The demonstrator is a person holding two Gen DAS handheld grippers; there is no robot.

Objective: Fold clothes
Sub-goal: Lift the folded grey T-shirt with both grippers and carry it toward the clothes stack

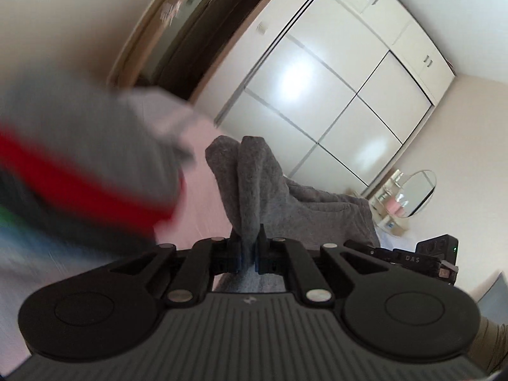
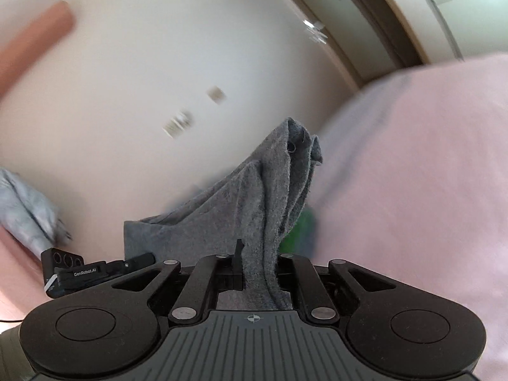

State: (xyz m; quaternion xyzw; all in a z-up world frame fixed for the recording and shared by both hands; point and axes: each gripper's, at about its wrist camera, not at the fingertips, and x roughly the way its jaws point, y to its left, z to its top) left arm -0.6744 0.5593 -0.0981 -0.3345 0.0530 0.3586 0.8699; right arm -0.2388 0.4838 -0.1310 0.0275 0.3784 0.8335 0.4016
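A grey knitted garment (image 1: pixel 254 184) hangs between both grippers above a pink bed sheet (image 1: pixel 203 197). My left gripper (image 1: pixel 248 247) is shut on one bunched edge of it, the cloth rising in a fold past the fingertips. In the right wrist view the same grey garment (image 2: pixel 270 197) drapes up and over the fingers, with my right gripper (image 2: pixel 257 263) shut on it. The other gripper's black body shows at the right edge (image 1: pixel 435 254) of the left view and at the lower left (image 2: pixel 76 273) of the right view.
A blurred pile of folded clothes (image 1: pixel 79 165), grey, red, dark and green, lies to the left on the bed. White wardrobe doors (image 1: pixel 333 95) and a round mirror (image 1: pixel 416 193) stand behind. A doorway (image 1: pixel 197 31) opens at the back. The pink sheet (image 2: pixel 428 174) fills the right.
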